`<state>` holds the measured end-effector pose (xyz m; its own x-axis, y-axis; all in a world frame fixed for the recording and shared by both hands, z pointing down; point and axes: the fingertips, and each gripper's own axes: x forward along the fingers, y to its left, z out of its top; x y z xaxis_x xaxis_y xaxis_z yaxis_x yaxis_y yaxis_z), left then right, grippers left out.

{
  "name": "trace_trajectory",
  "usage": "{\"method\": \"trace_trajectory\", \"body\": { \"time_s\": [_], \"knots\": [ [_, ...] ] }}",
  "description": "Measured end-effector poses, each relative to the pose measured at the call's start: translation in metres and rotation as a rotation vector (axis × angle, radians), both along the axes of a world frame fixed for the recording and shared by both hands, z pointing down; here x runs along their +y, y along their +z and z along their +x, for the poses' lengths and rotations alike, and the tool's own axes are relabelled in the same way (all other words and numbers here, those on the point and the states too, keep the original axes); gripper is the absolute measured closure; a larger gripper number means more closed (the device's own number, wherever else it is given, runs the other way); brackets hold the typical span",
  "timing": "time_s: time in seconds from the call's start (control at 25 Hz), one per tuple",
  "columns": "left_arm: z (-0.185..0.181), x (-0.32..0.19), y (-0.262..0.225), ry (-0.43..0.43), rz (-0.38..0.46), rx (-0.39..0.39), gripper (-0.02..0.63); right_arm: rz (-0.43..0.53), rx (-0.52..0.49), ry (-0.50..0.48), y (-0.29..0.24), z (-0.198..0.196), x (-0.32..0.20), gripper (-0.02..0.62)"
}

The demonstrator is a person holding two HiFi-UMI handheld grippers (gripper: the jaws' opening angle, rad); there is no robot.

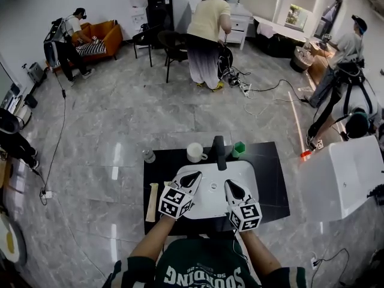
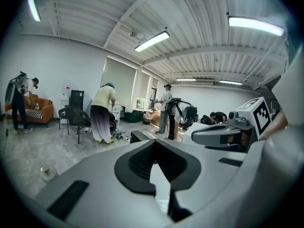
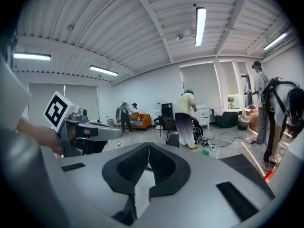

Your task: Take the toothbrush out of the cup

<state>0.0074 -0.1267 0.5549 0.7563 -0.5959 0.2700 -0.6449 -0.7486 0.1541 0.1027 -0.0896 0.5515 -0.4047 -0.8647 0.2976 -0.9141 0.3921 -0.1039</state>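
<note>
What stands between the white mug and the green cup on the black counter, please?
The dark faucet stands between the white mug and the green cup, as the head view shows.

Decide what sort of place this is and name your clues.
Probably a large studio or lab hall, not a bathroom: the sink counter stands alone on open marble floor, with an orange sofa and trailing cables.

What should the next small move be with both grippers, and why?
Probably open a gripper first: the left gripper and right gripper hang shut and empty over the sink, short of the white cup and green cup. Which cup is unclear.
</note>
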Motion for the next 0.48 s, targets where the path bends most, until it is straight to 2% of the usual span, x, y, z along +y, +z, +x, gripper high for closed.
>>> {"method": "trace_trajectory", "body": {
  "time_s": [0.48],
  "knots": [
    [0.0094,0.001,0.0039,0.017,-0.034,-0.004,0.597,-0.018,0.006,0.009,-0.0023,0.0101,0.0023,0.555]
  ]
}}
